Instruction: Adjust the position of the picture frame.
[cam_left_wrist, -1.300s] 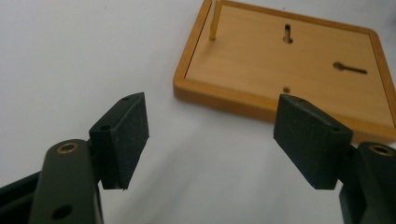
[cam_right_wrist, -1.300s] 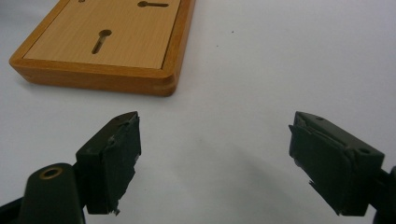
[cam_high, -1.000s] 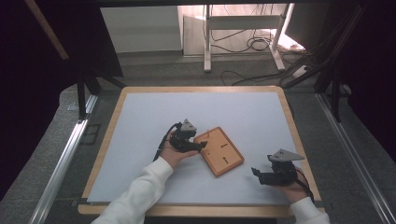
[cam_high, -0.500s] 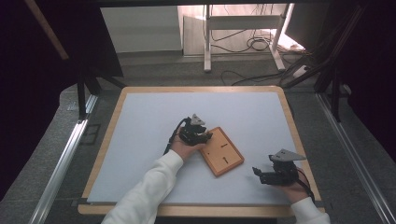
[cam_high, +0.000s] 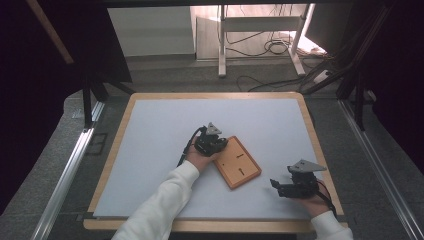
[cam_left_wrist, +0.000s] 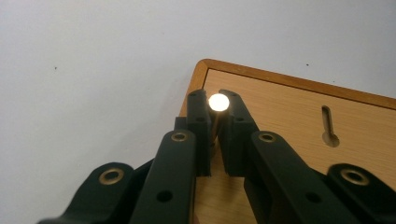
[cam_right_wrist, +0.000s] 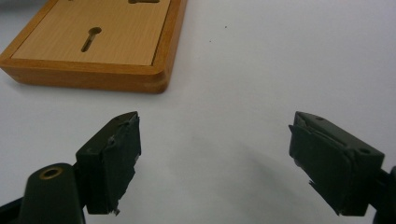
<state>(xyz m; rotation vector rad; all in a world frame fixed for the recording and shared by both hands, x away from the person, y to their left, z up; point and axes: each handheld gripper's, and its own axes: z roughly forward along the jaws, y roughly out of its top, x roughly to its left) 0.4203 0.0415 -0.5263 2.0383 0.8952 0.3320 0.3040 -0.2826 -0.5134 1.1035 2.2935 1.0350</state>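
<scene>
Jaws of your left gripper (cam_left_wrist: 214, 122) clench a small round-headed pin (cam_left_wrist: 218, 102) over the wooden board's (cam_high: 238, 162) corner, mid-table (cam_high: 150, 130); your right gripper (cam_right_wrist: 215, 163) gapes, well apart from it.

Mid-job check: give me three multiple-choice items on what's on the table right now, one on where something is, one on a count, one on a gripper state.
1. Where is the left gripper?
A. Over a corner of the wooden board
B. Off the table
C. Beside the right gripper

2. How many keyhole slots show on the board in the high view?
A. None
B. Two
C. Five

3. What state is the right gripper in?
A. Shut on the board
B. Shut on nothing
C. Open

Answers: 1 A, its jaws sit at the board's corner, clamping a small bright-tipped pin. 2 B, two dark slots. 3 C, its jaws stand wide apart above bare table.
</scene>
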